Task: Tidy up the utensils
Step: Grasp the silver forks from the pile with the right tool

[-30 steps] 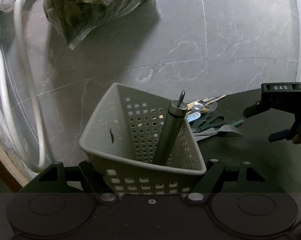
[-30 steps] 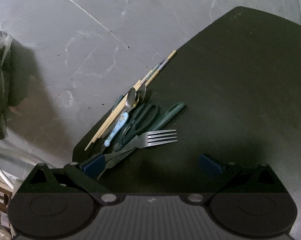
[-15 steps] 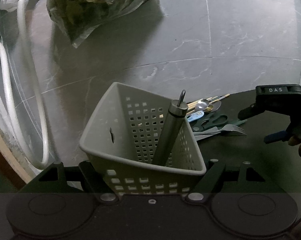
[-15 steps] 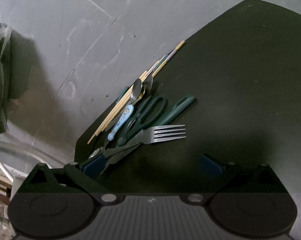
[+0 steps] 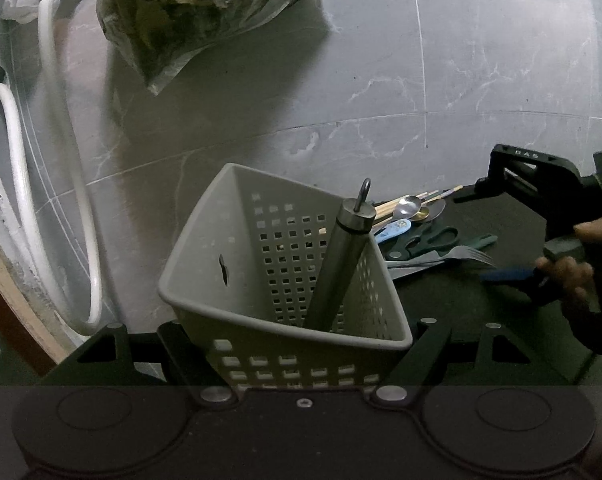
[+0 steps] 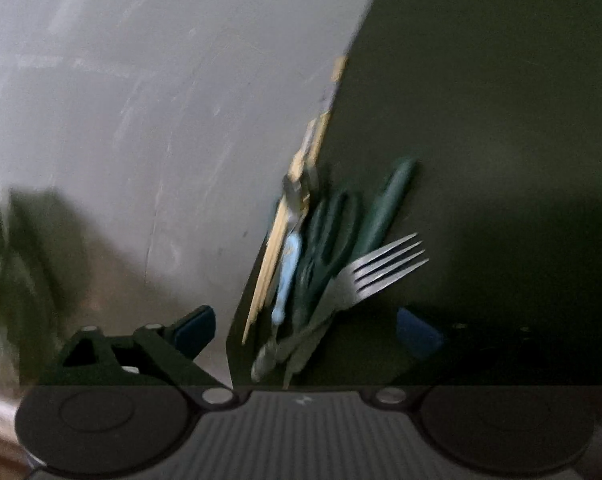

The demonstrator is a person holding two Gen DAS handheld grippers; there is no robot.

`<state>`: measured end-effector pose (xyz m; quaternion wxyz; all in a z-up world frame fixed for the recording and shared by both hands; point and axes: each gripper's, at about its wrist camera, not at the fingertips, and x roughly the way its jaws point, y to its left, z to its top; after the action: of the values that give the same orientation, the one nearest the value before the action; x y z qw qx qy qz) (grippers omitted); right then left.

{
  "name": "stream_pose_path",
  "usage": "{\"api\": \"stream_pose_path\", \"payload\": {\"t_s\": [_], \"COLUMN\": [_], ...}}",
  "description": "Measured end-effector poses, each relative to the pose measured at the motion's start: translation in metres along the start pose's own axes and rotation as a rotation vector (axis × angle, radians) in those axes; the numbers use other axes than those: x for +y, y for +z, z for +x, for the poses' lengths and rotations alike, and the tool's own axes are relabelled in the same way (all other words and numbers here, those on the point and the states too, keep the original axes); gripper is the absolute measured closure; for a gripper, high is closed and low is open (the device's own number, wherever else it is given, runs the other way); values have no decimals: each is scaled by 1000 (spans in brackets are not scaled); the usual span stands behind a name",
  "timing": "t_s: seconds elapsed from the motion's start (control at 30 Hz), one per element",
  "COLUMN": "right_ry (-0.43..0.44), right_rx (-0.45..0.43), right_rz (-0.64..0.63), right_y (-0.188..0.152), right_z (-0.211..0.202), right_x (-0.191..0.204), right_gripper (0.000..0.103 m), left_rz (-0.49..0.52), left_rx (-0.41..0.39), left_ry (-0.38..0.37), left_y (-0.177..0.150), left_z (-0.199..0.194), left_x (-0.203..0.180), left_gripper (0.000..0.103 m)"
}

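Two tongs: my left tongs (image 5: 301, 364) grip the basket (image 5: 261, 264); my right tongs (image 6: 305, 328), closing around the fork (image 6: 381, 268) handle, should stay low and centred.

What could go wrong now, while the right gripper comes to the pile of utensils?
1. The right gripper is closing, jaws straddling overlapped handles: fork, scissors, blue-handled spoon. It may pinch several, or push the pile.
2. The chopsticks lie at the dark mat's edge and could slide off.
3. The left gripper holds the basket tilted; its steel cylinder might shift.
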<state>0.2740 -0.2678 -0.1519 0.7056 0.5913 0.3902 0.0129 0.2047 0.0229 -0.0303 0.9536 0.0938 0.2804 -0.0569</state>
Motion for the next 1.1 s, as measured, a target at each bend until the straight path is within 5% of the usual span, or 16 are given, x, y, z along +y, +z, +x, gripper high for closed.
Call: {"api": "stream_pose_path", "payload": {"t_s": [0.43,0.7,1.0,1.1], "right_ry": [127,114,38,54], "right_rx": [-143,-144,-145,-158], "right_rz": [253,265,302,315], "right_y": [10,15,23,24], "right_z": [12,12,22,23], "right_x": [-29,-33,-39,-43], "right_gripper": [44,53,91,92], "left_rz": [20,21,21,21], "left_rx": [8,9,9,8], "left_ry": [-3,-2,1,1], "left_y": [0,1,1,1], "left_z": [-2,-3,-3,-3], "left_x": [2,2,2,3], "left_gripper": [24,24,24,24]}}
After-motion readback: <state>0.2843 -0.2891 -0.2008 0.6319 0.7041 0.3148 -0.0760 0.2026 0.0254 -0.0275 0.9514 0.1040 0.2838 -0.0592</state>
